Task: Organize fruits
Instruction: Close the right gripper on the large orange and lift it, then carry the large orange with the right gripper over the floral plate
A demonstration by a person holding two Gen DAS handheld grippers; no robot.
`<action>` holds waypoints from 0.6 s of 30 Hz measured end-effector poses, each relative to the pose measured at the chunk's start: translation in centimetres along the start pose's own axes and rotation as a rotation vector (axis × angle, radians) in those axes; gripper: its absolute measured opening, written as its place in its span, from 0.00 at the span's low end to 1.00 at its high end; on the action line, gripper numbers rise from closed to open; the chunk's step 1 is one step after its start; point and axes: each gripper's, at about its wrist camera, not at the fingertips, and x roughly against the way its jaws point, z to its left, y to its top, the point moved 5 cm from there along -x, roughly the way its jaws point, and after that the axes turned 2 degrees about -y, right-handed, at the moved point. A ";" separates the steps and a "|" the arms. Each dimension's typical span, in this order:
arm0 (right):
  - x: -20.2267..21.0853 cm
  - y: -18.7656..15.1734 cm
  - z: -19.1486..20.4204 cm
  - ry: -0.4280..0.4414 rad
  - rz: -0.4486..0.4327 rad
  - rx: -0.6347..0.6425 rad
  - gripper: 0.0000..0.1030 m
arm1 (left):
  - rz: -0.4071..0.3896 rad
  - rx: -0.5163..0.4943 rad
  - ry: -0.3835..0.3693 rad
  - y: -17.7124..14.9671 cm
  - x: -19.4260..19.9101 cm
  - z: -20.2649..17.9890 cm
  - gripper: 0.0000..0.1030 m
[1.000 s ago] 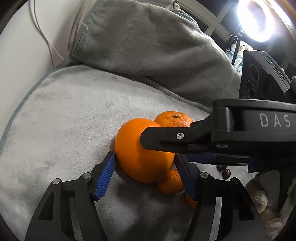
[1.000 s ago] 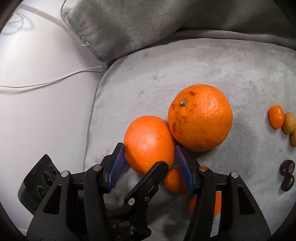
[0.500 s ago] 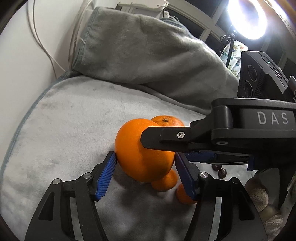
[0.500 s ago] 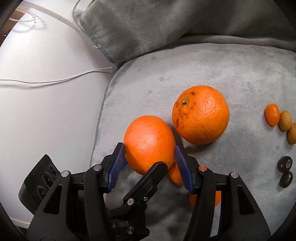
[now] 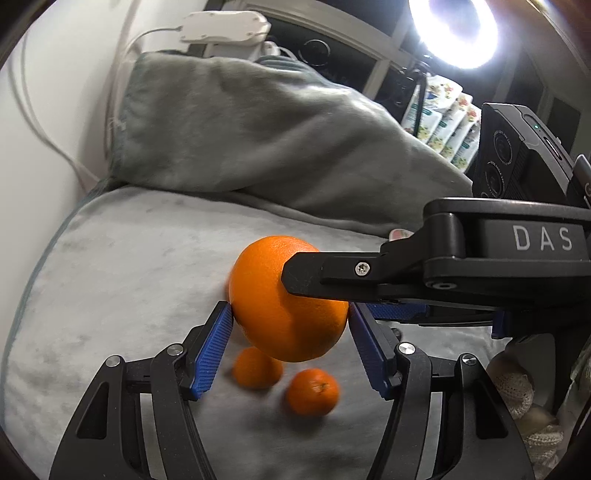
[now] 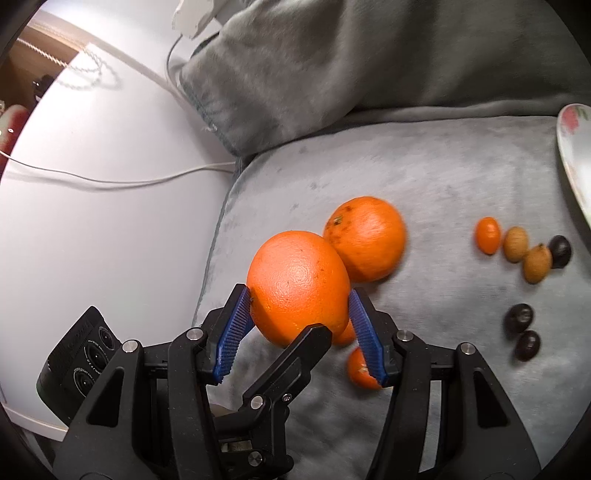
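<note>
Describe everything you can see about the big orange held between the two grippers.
The big orange is round, bright, with dimpled glossy peel. The left gripper and right gripper both clamp it from crossing directions, blue ribbed pads on its sides. It appears lifted off the grey blanket, above two small oranges, with another large orange behind.

- Setting: a domestic room rigged for filming.
- Beneath the left claw [image 5: 290, 325], a grey plush blanket [image 5: 122, 266] covers the surface; beyond the claw it lies bunched in a heap.
- Left of the right claw [image 6: 300, 314], a white desk [image 6: 110, 229] carries a loose white cable [image 6: 110, 181].
- Beyond and right of the left claw: a lit ring light [image 5: 456, 27] and floral-printed packs [image 5: 439, 122].
- Far right of the right claw: rim of a flower-patterned plate [image 6: 572, 147].
</note>
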 end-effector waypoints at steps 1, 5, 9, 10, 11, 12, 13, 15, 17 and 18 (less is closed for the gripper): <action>0.5 -0.1 -0.2 0.000 -0.006 -0.001 0.57 | 0.000 -0.007 -0.003 0.2 -0.2 -0.5 0.63; 2.5 -0.1 -1.8 0.000 -0.036 -0.012 0.57 | 0.003 -0.036 -0.021 0.4 -0.8 -2.5 0.63; 4.1 0.1 -3.5 -0.004 -0.066 -0.032 0.57 | 0.009 -0.071 -0.042 0.7 -1.7 -4.9 0.63; 4.7 0.1 -4.0 -0.006 -0.074 -0.037 0.57 | 0.011 -0.079 -0.047 0.7 -2.0 -5.5 0.63; 5.2 0.0 -4.6 -0.006 -0.081 -0.044 0.57 | 0.014 -0.087 -0.053 0.7 -2.3 -6.1 0.63; 5.7 0.1 -5.2 -0.008 -0.089 -0.054 0.57 | 0.018 -0.095 -0.059 0.7 -2.6 -6.8 0.63; 6.1 0.1 -5.7 -0.010 -0.094 -0.061 0.57 | 0.022 -0.100 -0.064 0.7 -2.9 -7.4 0.63; 6.9 0.1 -6.8 -0.018 -0.108 -0.071 0.57 | 0.029 -0.115 -0.076 0.7 -3.5 -8.5 0.63; 8.0 0.2 -7.8 -0.023 -0.123 -0.080 0.57 | 0.036 -0.133 -0.088 0.7 -4.1 -9.7 0.63; 8.5 0.2 -8.3 -0.024 -0.129 -0.086 0.57 | 0.039 -0.141 -0.092 0.7 -4.4 -10.2 0.63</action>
